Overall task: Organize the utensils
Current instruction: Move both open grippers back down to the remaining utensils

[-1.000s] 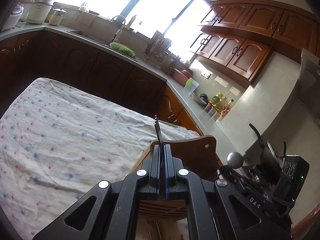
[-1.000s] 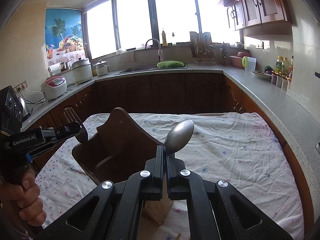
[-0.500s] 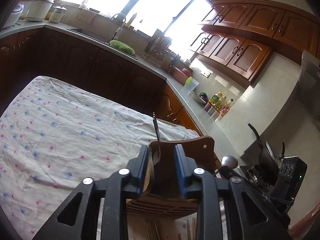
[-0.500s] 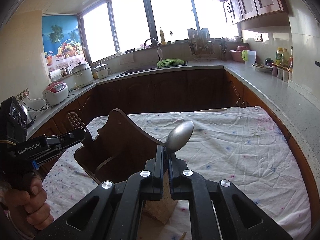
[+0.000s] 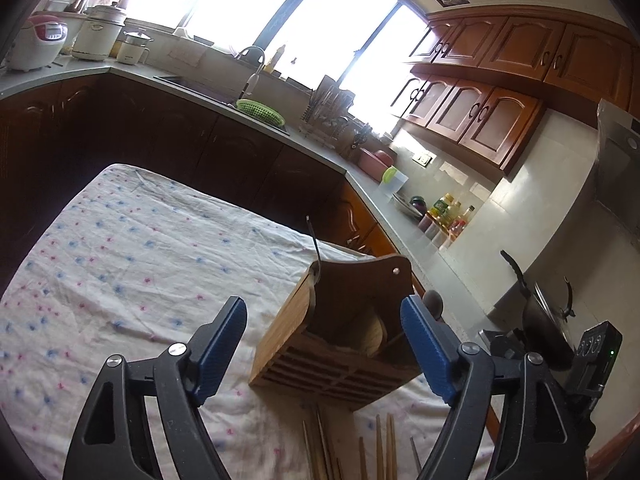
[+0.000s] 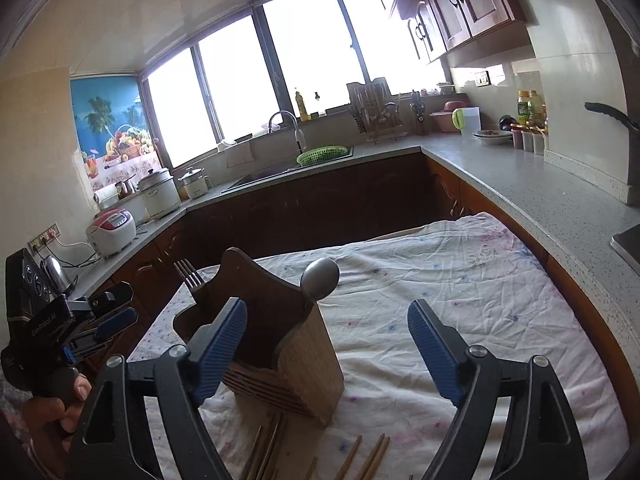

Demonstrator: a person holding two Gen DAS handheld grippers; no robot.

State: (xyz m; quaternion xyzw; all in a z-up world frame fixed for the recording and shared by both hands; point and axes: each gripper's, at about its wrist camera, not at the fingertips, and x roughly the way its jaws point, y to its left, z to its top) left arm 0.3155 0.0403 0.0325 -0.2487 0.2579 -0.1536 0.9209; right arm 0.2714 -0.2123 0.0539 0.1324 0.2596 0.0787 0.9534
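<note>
A wooden holder stands on the counter's flowered cloth. A fork rises from the holder's left compartment and a spoon from its right one. The left hand-held gripper has just been opening; it is spread wide in front of the holder, touching nothing. The right hand-held gripper has likewise just been opening and holds nothing. Loose chopsticks lie on the cloth just in front of the holder.
</note>
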